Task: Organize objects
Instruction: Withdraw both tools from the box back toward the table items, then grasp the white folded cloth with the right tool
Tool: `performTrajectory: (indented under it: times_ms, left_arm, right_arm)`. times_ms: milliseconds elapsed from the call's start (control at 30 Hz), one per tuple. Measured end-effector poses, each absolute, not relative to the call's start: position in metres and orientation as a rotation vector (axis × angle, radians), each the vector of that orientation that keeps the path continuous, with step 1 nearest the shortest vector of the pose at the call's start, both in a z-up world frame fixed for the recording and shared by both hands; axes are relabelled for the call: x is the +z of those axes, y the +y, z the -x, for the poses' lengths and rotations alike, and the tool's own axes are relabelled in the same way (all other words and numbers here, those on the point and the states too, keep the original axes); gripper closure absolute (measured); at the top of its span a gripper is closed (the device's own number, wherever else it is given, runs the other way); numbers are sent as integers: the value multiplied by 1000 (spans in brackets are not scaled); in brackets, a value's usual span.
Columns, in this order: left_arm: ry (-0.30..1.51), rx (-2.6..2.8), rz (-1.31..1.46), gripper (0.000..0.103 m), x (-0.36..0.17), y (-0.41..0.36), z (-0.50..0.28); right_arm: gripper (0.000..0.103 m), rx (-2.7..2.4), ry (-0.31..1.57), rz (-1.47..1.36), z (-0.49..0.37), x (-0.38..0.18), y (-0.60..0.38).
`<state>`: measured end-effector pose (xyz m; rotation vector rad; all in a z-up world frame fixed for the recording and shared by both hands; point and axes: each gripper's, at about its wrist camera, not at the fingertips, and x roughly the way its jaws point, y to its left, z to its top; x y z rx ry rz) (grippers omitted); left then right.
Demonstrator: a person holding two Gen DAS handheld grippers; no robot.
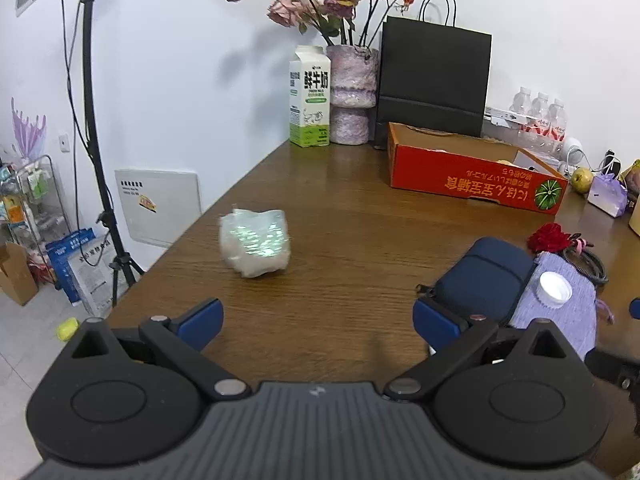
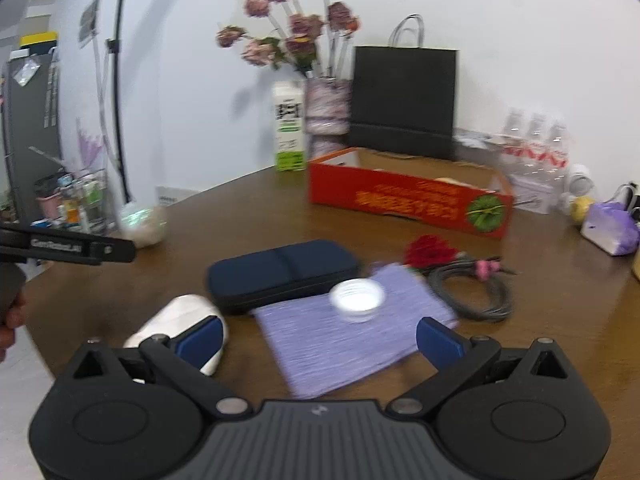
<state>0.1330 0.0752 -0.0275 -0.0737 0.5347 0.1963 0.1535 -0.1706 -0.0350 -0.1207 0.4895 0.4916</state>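
A clear plastic-wrapped white packet (image 1: pixel 256 242) lies on the wooden table (image 1: pixel 352 200), ahead and slightly left of my open left gripper (image 1: pixel 318 320), which holds nothing. The same packet (image 2: pixel 142 222) shows blurred at the table's left edge. My right gripper (image 2: pixel 320 336) stands open and empty over a lilac cloth (image 2: pixel 348 340) with a white cap (image 2: pixel 357 295) on it. A dark blue case (image 2: pixel 282 274) lies behind the cloth, and a white object (image 2: pixel 176 320) sits beside the left finger. The blue case (image 1: pixel 486 276), cloth (image 1: pixel 560 304) and cap (image 1: pixel 555 289) lie right of my left gripper.
An open red carton (image 1: pixel 472 176) sits at the back, with a milk carton (image 1: pixel 310 98), a vase of dried roses (image 1: pixel 352 92) and a black paper bag (image 1: pixel 434 76) behind it. A red rose (image 2: pixel 430 250) and coiled cable (image 2: pixel 472 292) lie right. A hand (image 2: pixel 10 312) holds the left tool.
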Motion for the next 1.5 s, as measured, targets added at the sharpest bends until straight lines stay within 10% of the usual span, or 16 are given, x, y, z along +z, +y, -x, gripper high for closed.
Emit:
performTrajectory:
  times_ms: [933, 1033, 1500]
  left_arm:
    - [542, 187, 108, 0, -42, 142, -90]
    - [543, 190, 111, 0, -42, 145, -89]
    - [546, 222, 109, 0, -39, 150, -86]
  right_arm:
    - [0, 515, 631, 160, -147, -67, -69]
    - [26, 535, 615, 160, -144, -66, -71]
    - [38, 600, 600, 150, -145, -61, -83]
